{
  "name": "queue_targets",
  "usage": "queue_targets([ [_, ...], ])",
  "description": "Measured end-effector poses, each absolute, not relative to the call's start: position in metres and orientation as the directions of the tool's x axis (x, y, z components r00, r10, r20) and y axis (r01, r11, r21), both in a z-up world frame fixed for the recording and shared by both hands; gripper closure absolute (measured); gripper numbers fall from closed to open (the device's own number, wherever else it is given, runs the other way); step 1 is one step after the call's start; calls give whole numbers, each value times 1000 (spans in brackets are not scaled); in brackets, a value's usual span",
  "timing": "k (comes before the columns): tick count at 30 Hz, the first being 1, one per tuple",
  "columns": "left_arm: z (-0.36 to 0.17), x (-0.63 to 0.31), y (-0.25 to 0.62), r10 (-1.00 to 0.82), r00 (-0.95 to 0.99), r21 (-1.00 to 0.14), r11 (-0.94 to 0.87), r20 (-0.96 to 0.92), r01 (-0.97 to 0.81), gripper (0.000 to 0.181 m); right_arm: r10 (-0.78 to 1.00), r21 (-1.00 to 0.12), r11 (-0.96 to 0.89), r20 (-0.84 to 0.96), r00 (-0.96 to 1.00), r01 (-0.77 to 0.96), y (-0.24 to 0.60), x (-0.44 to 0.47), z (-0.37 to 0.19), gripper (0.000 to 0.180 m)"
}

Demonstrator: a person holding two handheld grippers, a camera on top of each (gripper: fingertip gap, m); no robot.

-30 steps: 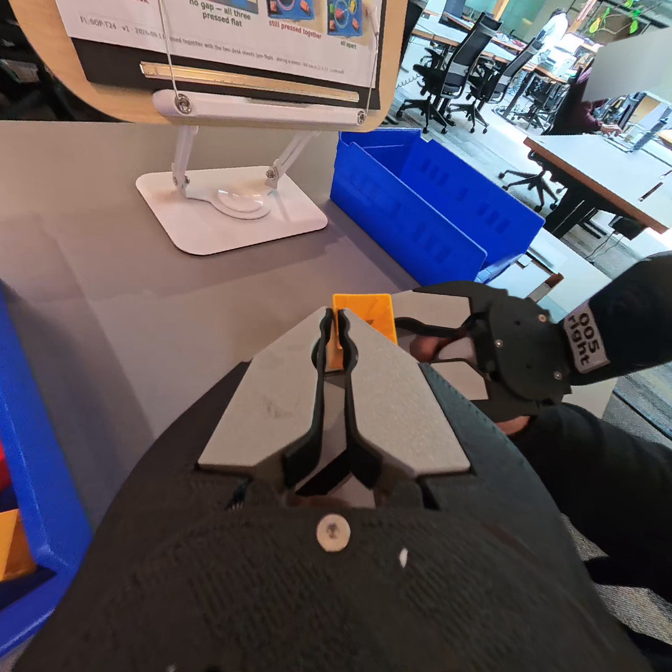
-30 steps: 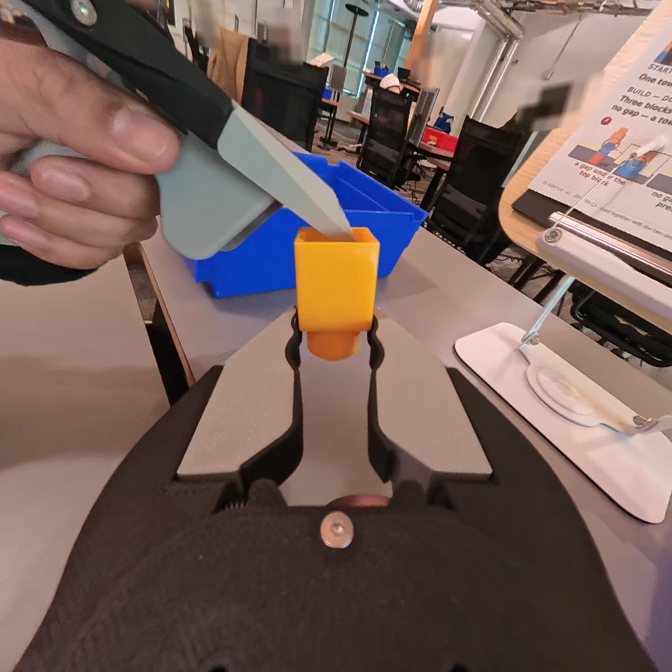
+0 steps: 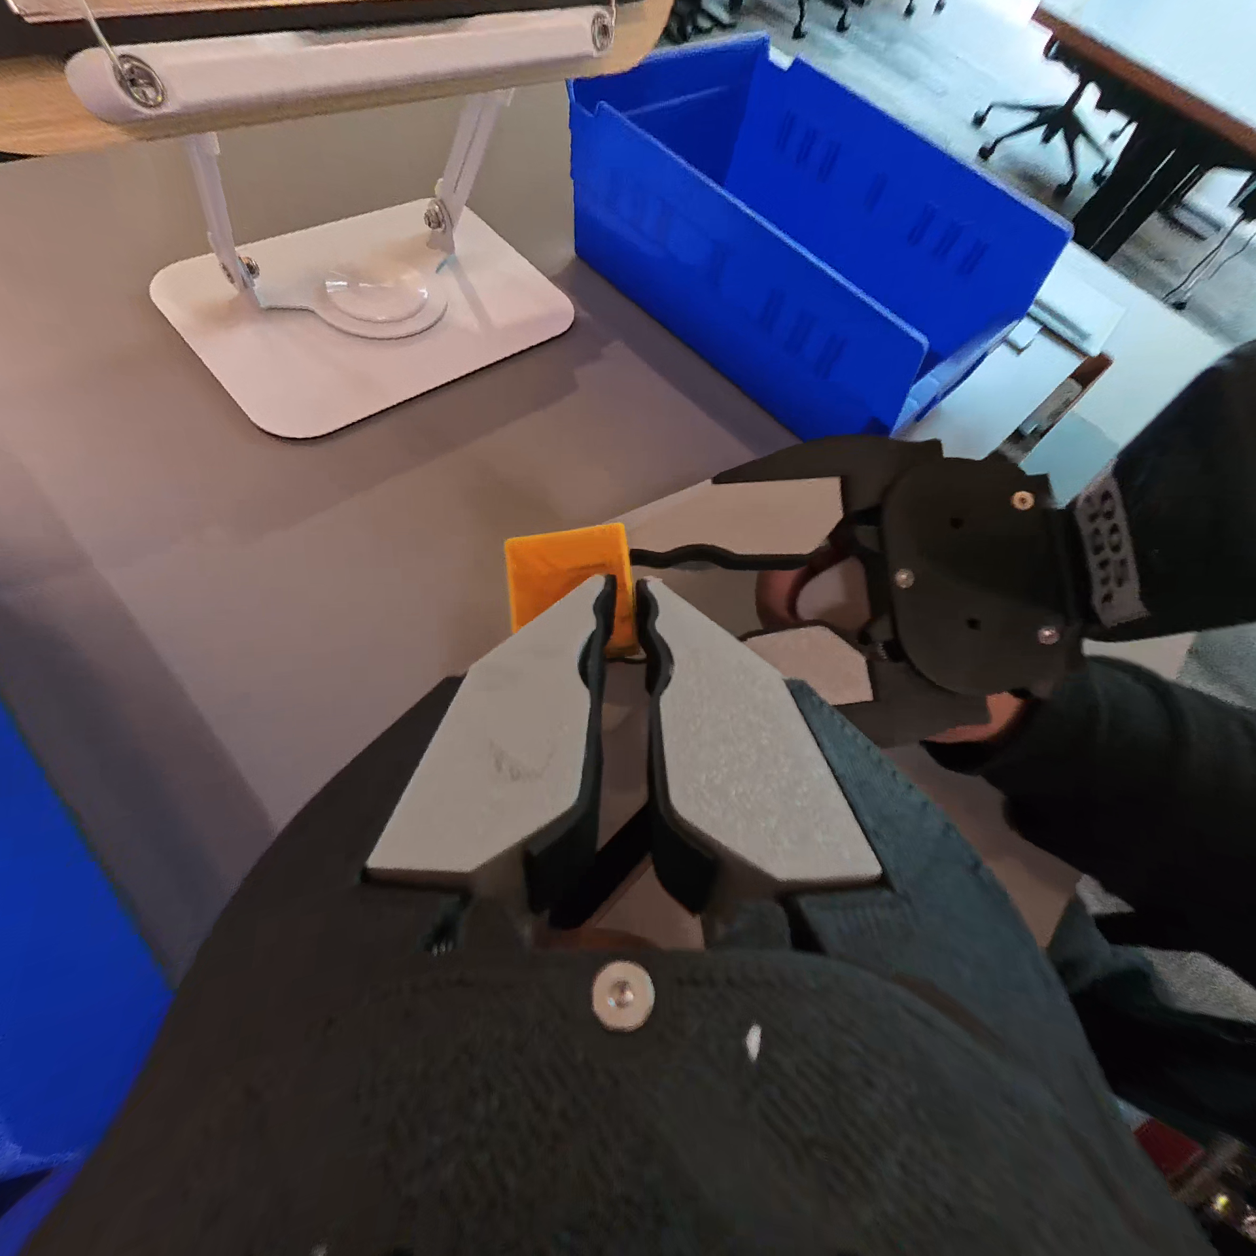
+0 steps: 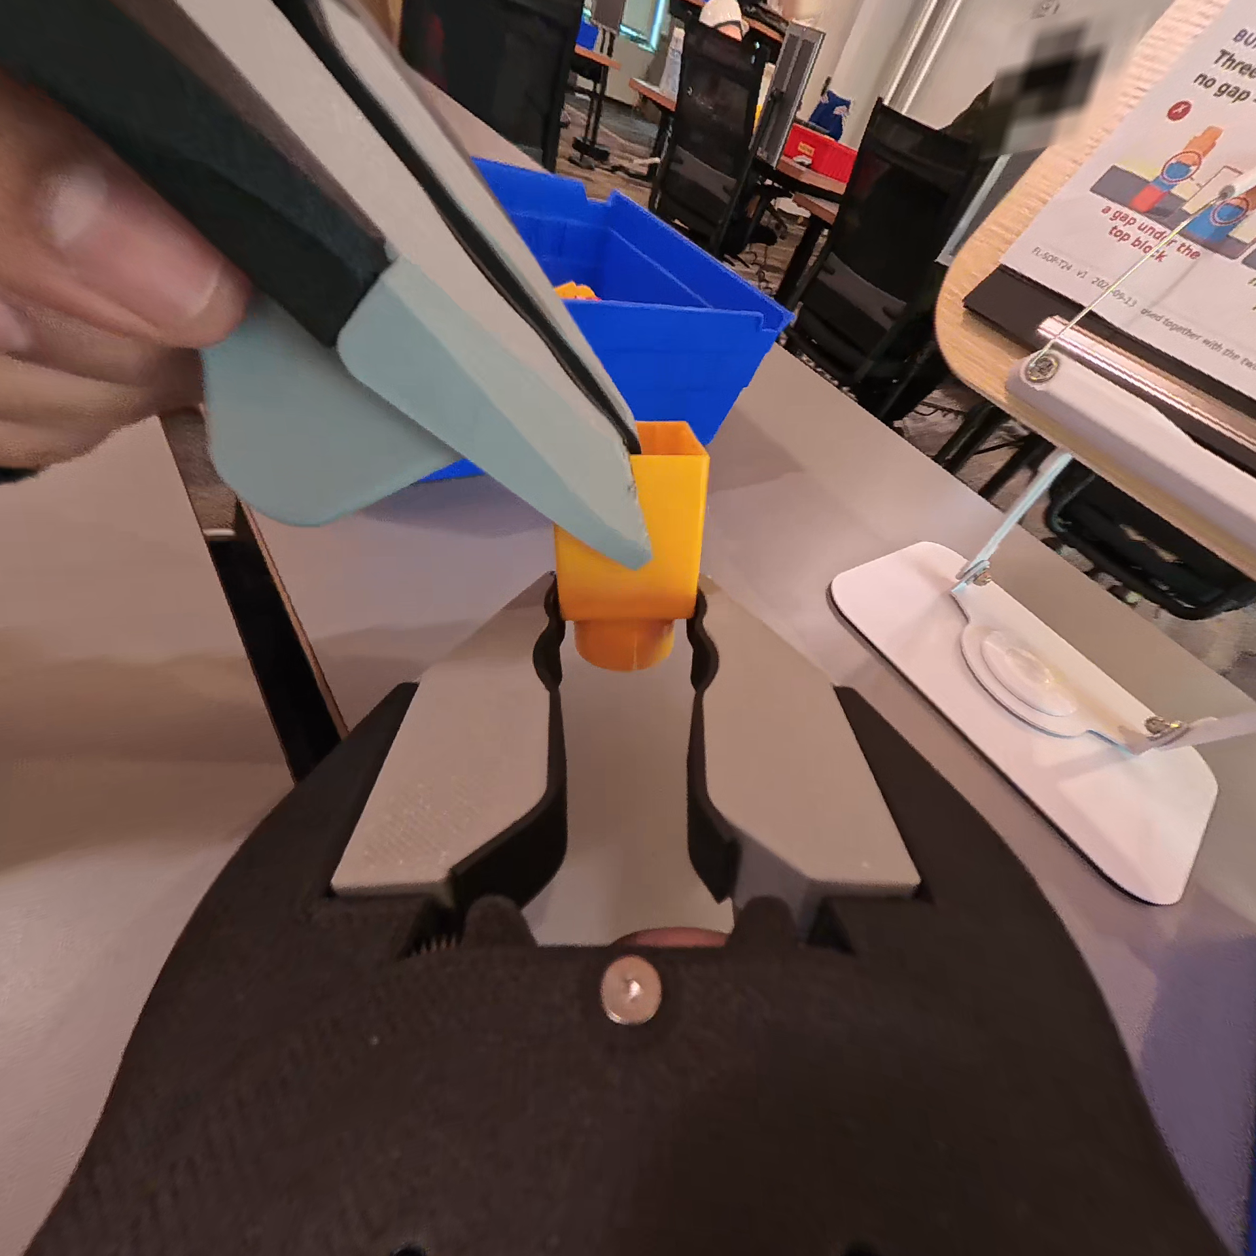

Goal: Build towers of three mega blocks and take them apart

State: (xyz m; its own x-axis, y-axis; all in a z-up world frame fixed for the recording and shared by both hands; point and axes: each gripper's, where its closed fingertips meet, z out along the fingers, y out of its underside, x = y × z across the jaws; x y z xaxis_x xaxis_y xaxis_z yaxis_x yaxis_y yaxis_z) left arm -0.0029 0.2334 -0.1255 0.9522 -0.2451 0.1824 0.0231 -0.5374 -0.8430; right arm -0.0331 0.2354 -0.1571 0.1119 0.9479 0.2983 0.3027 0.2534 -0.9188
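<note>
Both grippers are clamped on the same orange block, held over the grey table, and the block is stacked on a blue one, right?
Not quite: nothing is stacked on it. The right wrist view shows the orange block alone, its stud bare between the right gripper fingers. The left gripper pinches its wall, above the grey table.

A block (image 4: 632,544) sits between the two grippers, held above the table (image 3: 340,544). In the left wrist view, a stand (image 3: 360,319) rests on the table ahead, and a bin (image 3: 781,272) sits just to its right at the table's edge. Another bin (image 4: 652,326) lies behind the block in the right wrist view.
</note>
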Motion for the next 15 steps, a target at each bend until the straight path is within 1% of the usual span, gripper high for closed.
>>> queue_targets([
  [3,-116,-2,234,-254,914,-853,-498,317,157,178,962,-940,225,256,94,258,234,-31,-151,147],
  [5,-110,-4,234,-260,891,-858,-463,372,223,178,970,-950,208,231,76,231,233,-29,-146,148],
  [6,-108,-7,233,-256,890,-862,-449,376,235,178,974,-953,198,217,63,229,233,-27,-145,149],
  [9,-103,-16,230,-241,904,-874,-431,352,225,178,987,-962,146,156,28,231,234,-24,-147,158],
  [10,-99,-17,229,-245,902,-875,-425,356,230,178,992,-965,121,128,18,234,235,-23,-148,158],
  [12,-87,-14,224,-288,867,-873,-402,406,275,178,999,-974,51,52,-2,223,235,-23,-148,158],
  [15,-72,-11,217,-333,826,-867,-377,456,326,178,977,-973,-124,-154,-146,196,217,-24,-144,159],
])
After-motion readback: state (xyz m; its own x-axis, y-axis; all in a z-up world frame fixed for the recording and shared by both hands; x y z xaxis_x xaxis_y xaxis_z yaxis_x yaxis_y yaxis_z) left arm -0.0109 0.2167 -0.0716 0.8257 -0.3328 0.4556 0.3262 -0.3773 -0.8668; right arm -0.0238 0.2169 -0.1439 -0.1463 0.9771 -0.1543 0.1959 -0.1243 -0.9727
